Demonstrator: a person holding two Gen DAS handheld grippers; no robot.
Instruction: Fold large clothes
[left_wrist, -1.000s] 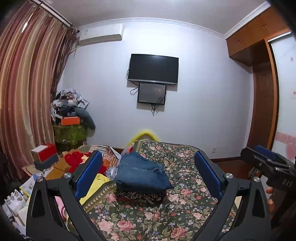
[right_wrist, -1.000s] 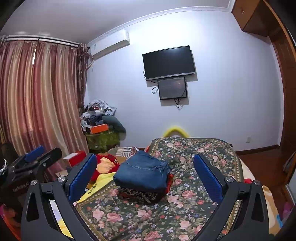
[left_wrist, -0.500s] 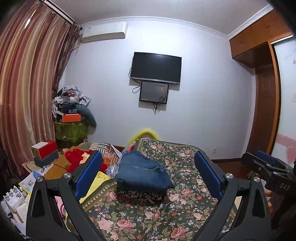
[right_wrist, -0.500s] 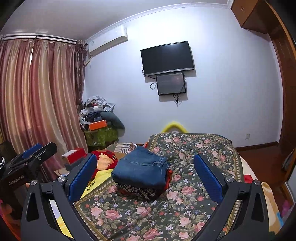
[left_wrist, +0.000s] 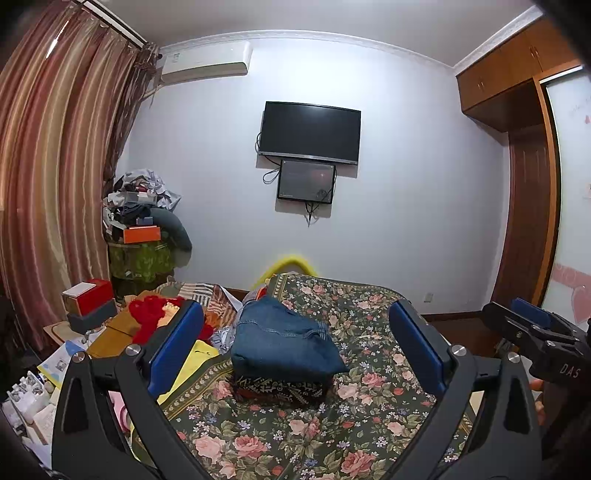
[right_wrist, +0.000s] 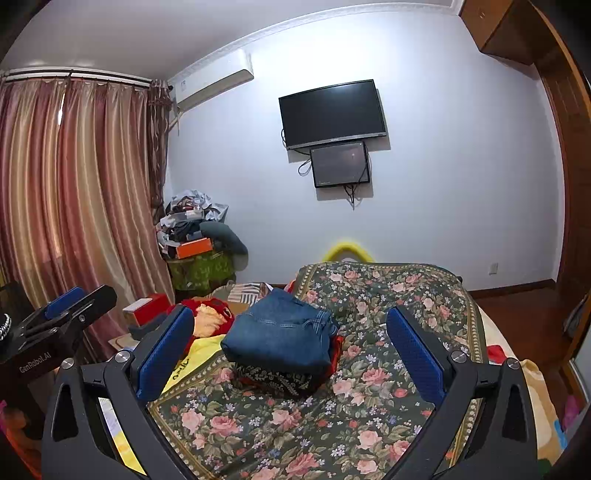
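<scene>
Folded blue jeans (left_wrist: 282, 341) lie on top of a small stack of folded patterned clothes (left_wrist: 280, 387) on the floral bedspread (left_wrist: 369, 406). The jeans also show in the right wrist view (right_wrist: 277, 338). My left gripper (left_wrist: 295, 347) is open and empty, held above the bed well short of the stack. My right gripper (right_wrist: 290, 350) is open and empty too, at a similar distance. Each gripper appears at the edge of the other's view: the right one (left_wrist: 535, 332), the left one (right_wrist: 62, 310).
A heap of red and yellow clothes (left_wrist: 155, 314) and boxes (left_wrist: 88, 302) lie left of the bed. A cluttered pile (left_wrist: 144, 229) stands by the curtains (left_wrist: 44, 184). A TV (left_wrist: 310, 133) hangs on the far wall. A wooden wardrobe (left_wrist: 528, 184) is at right.
Both grippers have tilted up and drawn back slightly; the stack sits a little lower in both views. Nothing was grasped or released.
</scene>
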